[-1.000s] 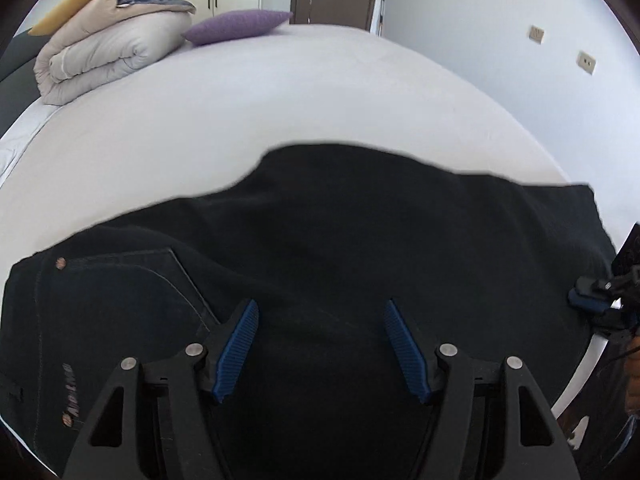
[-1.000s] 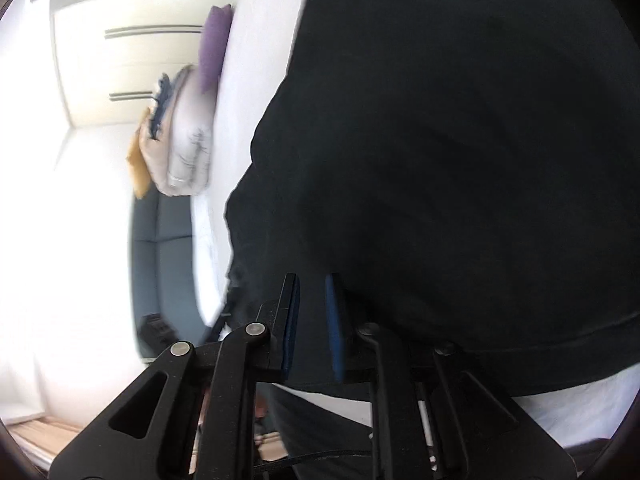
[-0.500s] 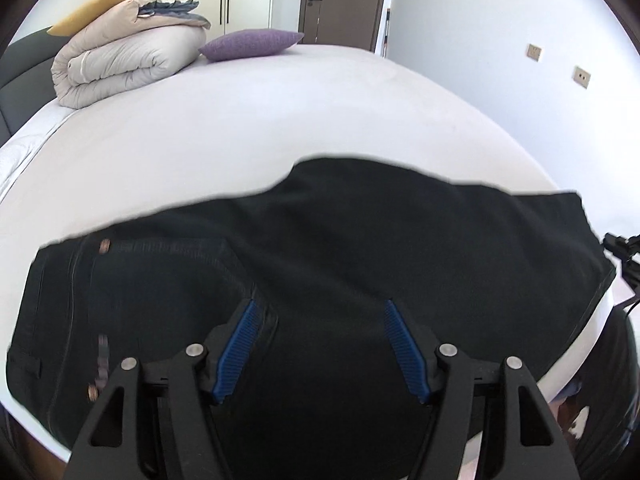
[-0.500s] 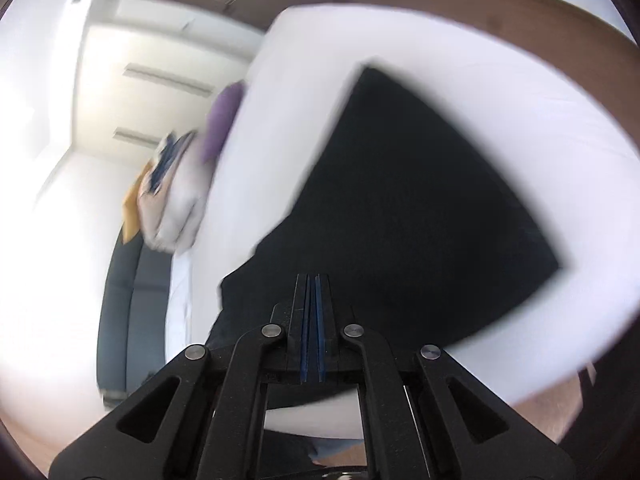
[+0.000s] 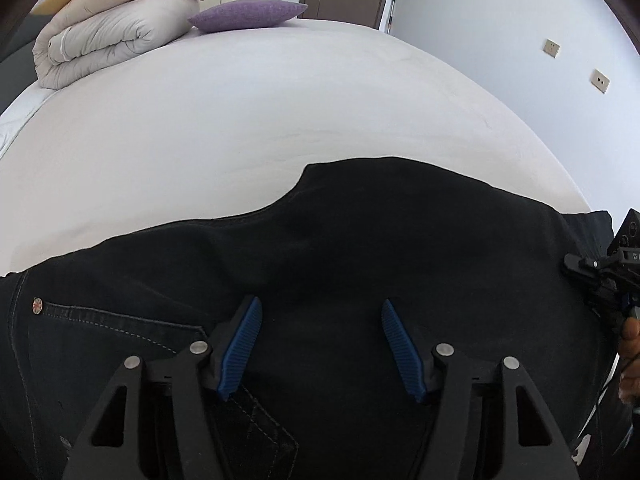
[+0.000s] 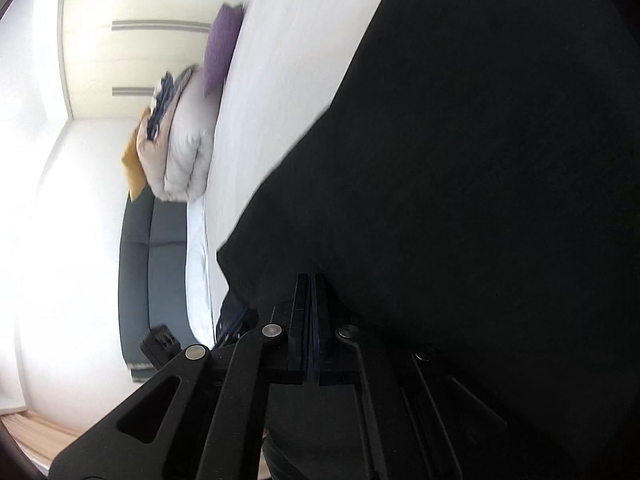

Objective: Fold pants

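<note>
Black pants (image 5: 360, 248) lie flat across the near part of a white bed (image 5: 260, 100), waist and pocket stitching at the left. My left gripper (image 5: 320, 344) is open just above the pants' middle, holding nothing. My right gripper (image 6: 311, 280) has its jaws together at the pants' near edge (image 6: 460, 180); whether cloth is pinched between them is not clear. The right gripper also shows in the left wrist view (image 5: 600, 276) at the pants' right end.
A folded beige duvet (image 5: 108, 40) and a purple pillow (image 5: 248, 14) sit at the far side of the bed. A dark sofa (image 6: 156, 264) stands beside the bed. A white wall with sockets (image 5: 552, 46) is on the right.
The right gripper's jaws closed from a narrow gap, it swung away and has come back down to the pants' edge. The left gripper stayed open, lifting briefly then lowering over the pants.
</note>
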The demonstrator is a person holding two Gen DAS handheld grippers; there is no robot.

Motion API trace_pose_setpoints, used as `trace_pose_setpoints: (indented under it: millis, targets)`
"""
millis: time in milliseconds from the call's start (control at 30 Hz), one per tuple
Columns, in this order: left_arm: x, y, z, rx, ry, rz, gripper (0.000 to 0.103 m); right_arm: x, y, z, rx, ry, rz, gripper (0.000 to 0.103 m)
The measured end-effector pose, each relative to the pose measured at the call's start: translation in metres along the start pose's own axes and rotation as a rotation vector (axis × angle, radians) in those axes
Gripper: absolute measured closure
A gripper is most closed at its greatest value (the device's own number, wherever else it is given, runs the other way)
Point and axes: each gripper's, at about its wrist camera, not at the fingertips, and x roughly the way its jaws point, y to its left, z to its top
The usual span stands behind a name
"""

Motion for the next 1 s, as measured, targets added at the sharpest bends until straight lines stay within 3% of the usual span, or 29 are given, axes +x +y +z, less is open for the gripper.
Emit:
trace_pose_setpoints:
  millis: [100,233,333,400,433,467,533,633,700,733,800,867,1000]
  targets:
    - [0.001,-0.004,0.000,0.016,-0.001,0.015,0.037,-0.059,-0.037,0.037,0.113,-0.162,0.026,0.103]
    - [-0.001,-0.006,-0.001,0.016,-0.017,0.016,0.037,-0.123,-0.054,0.064,0.135,-0.391,-0.012,0.103]
    - [-0.004,-0.003,-0.005,0.005,-0.023,0.007,0.037,-0.154,-0.050,0.070,0.116,-0.529,-0.122,0.103]
    - [-0.006,0.001,-0.006,-0.012,-0.028,0.010,0.038,-0.178,-0.054,0.067,0.169,-0.624,-0.222,0.103]
    - [-0.007,0.001,-0.002,-0.023,-0.027,0.024,0.039,-0.186,-0.058,0.064,0.200,-0.639,-0.195,0.103]
    - [-0.011,0.000,-0.001,-0.041,-0.025,0.026,0.043,-0.188,-0.056,0.059,0.195,-0.635,-0.166,0.103]
    - [-0.028,-0.013,0.006,-0.071,-0.078,-0.074,0.044,-0.175,-0.033,0.047,0.105,-0.604,-0.167,0.103]
    - [-0.035,-0.056,0.020,0.059,-0.113,-0.090,0.046,-0.110,0.015,0.034,-0.053,-0.415,-0.098,0.103]
    - [-0.022,-0.079,0.023,0.128,-0.069,-0.124,0.060,-0.038,0.055,0.018,-0.127,-0.260,-0.060,0.103]
    - [-0.013,-0.082,0.020,0.134,-0.035,-0.140,0.073,-0.007,0.064,0.011,-0.143,-0.187,-0.034,0.103]
    - [0.007,-0.072,0.013,0.106,0.034,-0.136,0.096,0.052,0.075,-0.003,-0.164,-0.056,-0.034,0.103]
    - [0.005,-0.047,0.010,0.044,0.027,-0.172,0.100,0.089,0.067,-0.009,-0.153,0.015,-0.083,0.103]
    - [-0.003,0.007,0.010,0.053,0.023,-0.068,0.101,0.105,0.045,-0.001,-0.088,-0.011,-0.056,0.103]
